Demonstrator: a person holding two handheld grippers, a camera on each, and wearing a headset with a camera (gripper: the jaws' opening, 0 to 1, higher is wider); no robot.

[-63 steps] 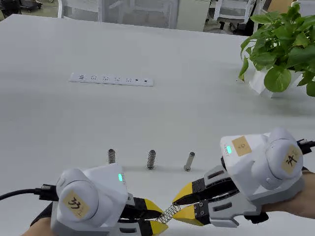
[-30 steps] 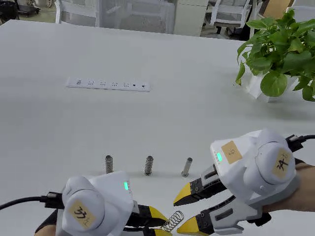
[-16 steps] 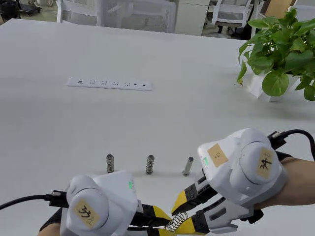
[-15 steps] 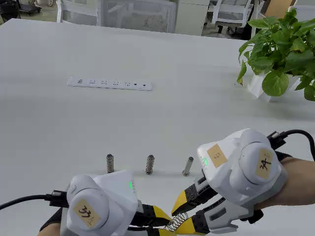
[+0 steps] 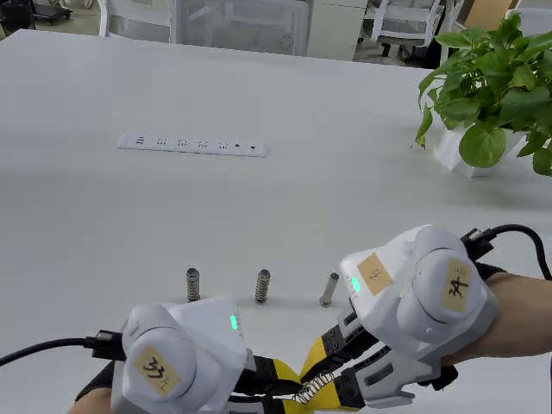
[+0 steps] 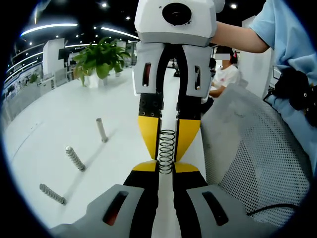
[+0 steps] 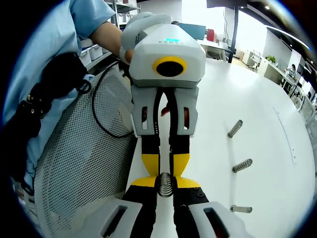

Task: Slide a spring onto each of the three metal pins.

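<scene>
Three metal pins stand in a row on the white table. The left pin and the middle pin each carry a spring, and the right pin is bare. A loose spring hangs just above the table's near edge, held at both ends. My left gripper is shut on one end. My right gripper meets it nose to nose and is shut on the other end. In the left gripper view the spring runs up between the right gripper's yellow fingers.
A white power strip lies at mid-table, and a potted plant stands at the far right. A grey mesh chair and the person's blue sleeve sit just off the near edge.
A second ago my right gripper stood open beside the spring. It has since moved in toward the left gripper and shut on the spring's free end. The pins have not changed.
</scene>
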